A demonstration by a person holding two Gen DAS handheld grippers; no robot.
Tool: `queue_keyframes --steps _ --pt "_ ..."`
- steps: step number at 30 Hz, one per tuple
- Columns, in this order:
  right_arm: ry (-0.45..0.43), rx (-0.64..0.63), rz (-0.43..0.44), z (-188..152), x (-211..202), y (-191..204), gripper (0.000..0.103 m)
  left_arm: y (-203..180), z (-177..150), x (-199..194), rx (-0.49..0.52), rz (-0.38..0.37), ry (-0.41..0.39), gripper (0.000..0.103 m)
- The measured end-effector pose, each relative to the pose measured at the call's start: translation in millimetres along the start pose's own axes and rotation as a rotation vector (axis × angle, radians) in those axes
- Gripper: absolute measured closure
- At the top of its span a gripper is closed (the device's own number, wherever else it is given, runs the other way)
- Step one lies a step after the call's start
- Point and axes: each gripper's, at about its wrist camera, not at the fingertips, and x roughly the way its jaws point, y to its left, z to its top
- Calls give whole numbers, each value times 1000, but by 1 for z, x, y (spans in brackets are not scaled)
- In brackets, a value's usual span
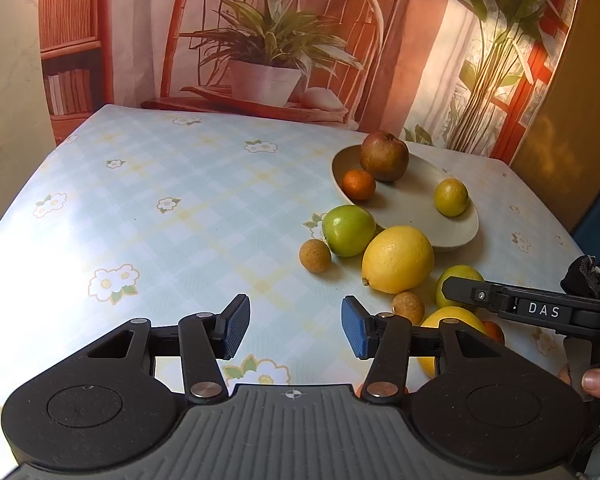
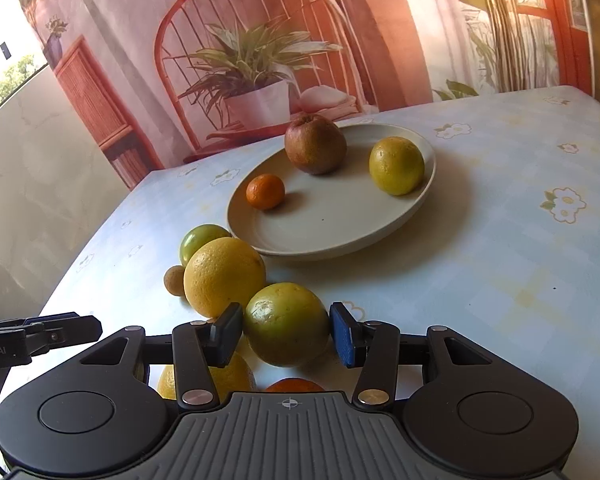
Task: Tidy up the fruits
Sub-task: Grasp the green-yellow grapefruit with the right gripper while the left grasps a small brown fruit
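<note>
The right gripper (image 2: 286, 334) clamps a green-yellow citrus (image 2: 286, 324) near the table's (image 2: 500, 260) front edge; the left gripper (image 1: 296, 328) stands half open, empty

Floral tablecloth (image 1: 160, 184); printed backdrop (image 1: 268, 32)

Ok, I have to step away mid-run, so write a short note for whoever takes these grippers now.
Right gripper: jaws around the green-yellow citrus, pads at its sides.
Left gripper: open, empty.
Done: brown apple, mandarin and a yellow-green citrus sit on the plate.
Left: large lemon, green apple, longans and more by the grippers.
</note>
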Motion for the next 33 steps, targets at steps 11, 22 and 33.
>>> queue_keyframes --steps 11,22,33 --pt "-60 10 -40 11 -17 -15 59 -22 20 33 232 29 -72 57" --pt "-68 3 -64 16 -18 -22 59 -9 27 60 156 -11 -23 57" --pt "-60 -10 -76 20 -15 -27 59 -8 28 77 143 -56 14 76"
